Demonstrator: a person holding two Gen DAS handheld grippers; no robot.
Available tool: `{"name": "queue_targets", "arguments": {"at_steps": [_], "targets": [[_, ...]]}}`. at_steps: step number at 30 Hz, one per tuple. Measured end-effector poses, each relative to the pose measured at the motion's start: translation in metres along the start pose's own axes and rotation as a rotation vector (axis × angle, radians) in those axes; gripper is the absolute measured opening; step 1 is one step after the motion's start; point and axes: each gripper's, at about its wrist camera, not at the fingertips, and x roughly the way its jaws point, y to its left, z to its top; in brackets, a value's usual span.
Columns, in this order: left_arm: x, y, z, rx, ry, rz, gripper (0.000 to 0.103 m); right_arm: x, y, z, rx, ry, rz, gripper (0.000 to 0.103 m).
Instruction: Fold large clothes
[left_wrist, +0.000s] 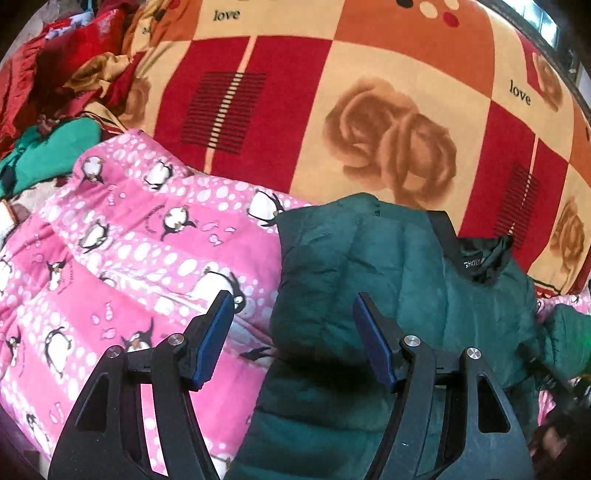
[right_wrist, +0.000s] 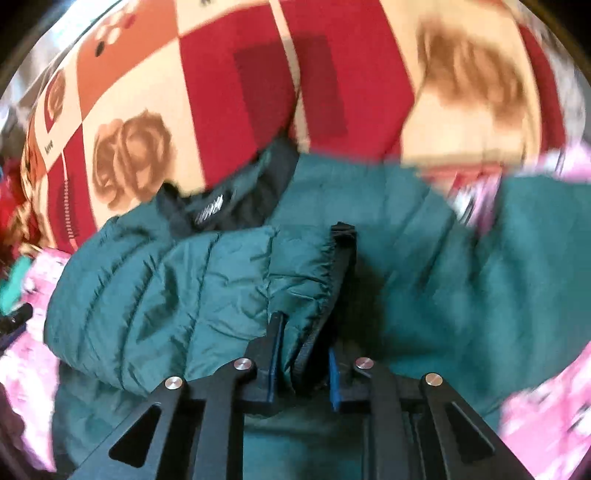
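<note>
A dark green puffer jacket (left_wrist: 388, 277) lies on the bed, its black collar (left_wrist: 476, 262) pointing away from me. My left gripper (left_wrist: 291, 306) hovers open over the jacket's left edge. One blue pad is above the pink blanket, the other above the jacket, and nothing is between them. In the right wrist view, a folded-over sleeve of the jacket (right_wrist: 166, 280) lies across its body. My right gripper (right_wrist: 304, 343) is shut on the sleeve's gathered black-trimmed edge (right_wrist: 325, 266). This view is blurred.
A pink penguin-print blanket (left_wrist: 129, 240) lies under and left of the jacket. Beyond them spreads a red, orange and cream checked blanket with roses (left_wrist: 369, 110). A heap of red cloth (left_wrist: 55, 66) and a bright green garment (left_wrist: 48, 147) sit at the far left.
</note>
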Motion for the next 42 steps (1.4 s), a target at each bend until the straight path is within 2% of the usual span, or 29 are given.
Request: {"name": "queue_targets", "arguments": {"at_steps": [2,4,9,12,14,17,19,21,24,25,29,32,35,39,42], "targets": [[0.008,-0.003,0.002,0.001,0.009,-0.002,0.067,-0.005,-0.004,0.014,-0.039,-0.054,-0.067,0.019],[0.014,-0.008,0.003,0.010,0.011,0.001,0.067,-0.002,-0.009,0.022,-0.056,-0.067,-0.117,0.019],[0.040,-0.022,-0.004,0.066,0.044,0.019,0.067,0.029,-0.023,0.021,-0.058,-0.006,-0.205,0.019],[0.056,-0.025,-0.008,0.069,0.066,0.015,0.067,0.045,-0.038,0.010,-0.012,0.057,-0.162,0.021],[0.060,-0.026,-0.009,0.074,0.062,0.017,0.067,0.045,-0.046,0.012,0.019,0.073,-0.148,0.049],[0.058,-0.029,-0.007,0.090,0.048,0.023,0.067,0.016,-0.051,0.017,0.053,0.004,-0.146,0.069],[0.053,-0.029,-0.005,0.080,0.028,0.016,0.067,-0.003,-0.045,0.020,0.057,-0.035,-0.112,0.069],[0.048,-0.029,-0.001,0.063,0.002,-0.014,0.067,-0.012,-0.023,0.025,0.019,-0.047,-0.015,0.069],[0.050,-0.032,0.000,0.073,0.001,-0.031,0.067,-0.003,0.015,0.029,-0.051,-0.025,0.116,0.069],[0.053,-0.034,-0.001,0.084,0.009,-0.023,0.067,0.005,0.029,0.031,-0.084,-0.013,0.136,0.069],[0.068,-0.038,-0.004,0.125,0.042,0.014,0.067,0.043,0.066,0.031,-0.178,0.012,0.121,0.069],[0.072,-0.039,-0.005,0.130,0.041,0.014,0.068,0.063,0.070,0.025,-0.189,0.019,0.074,0.070],[0.076,-0.041,-0.007,0.138,0.042,0.021,0.069,0.080,0.062,0.017,-0.165,0.038,0.065,0.078],[0.077,-0.045,-0.011,0.157,0.040,0.052,0.069,0.076,0.057,0.014,-0.157,0.045,0.076,0.078],[0.075,-0.047,-0.012,0.170,0.031,0.062,0.069,0.054,0.044,0.015,-0.134,0.033,0.094,0.078]]}}
